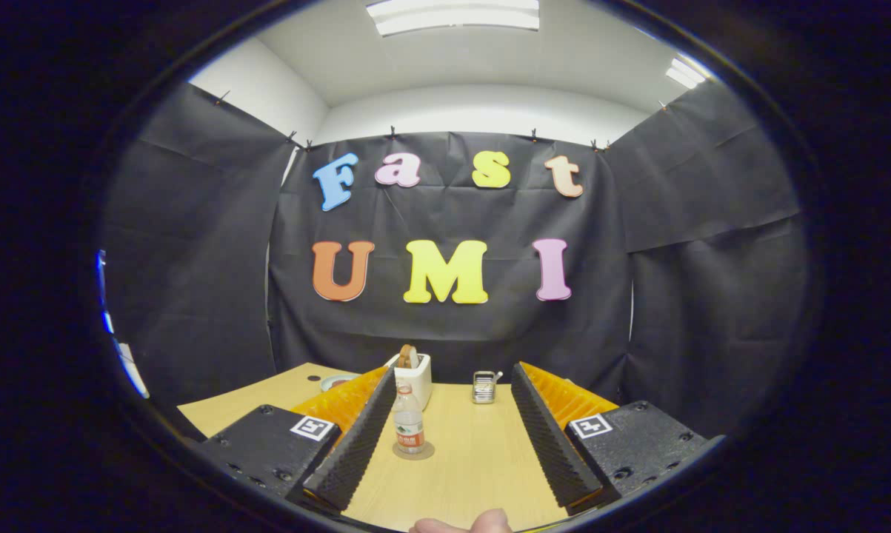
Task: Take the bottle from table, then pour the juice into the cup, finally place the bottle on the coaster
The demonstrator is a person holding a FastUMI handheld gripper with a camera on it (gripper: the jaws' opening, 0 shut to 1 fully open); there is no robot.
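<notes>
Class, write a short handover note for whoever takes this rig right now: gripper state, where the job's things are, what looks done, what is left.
Gripper: open, fingers spread wide, holding nothing.
Small clear plastic bottle with a white cap: upright on the round flat coaster, between the fingers, close to the left one, not touching.
Small metal cup: farther back on the wooden table, beyond the fingertips, beside a white toaster.
Done: bottle sits on the coaster. Whether juice was poured cannot be told.
Left: check the cup; otherwise nothing obvious.
</notes>
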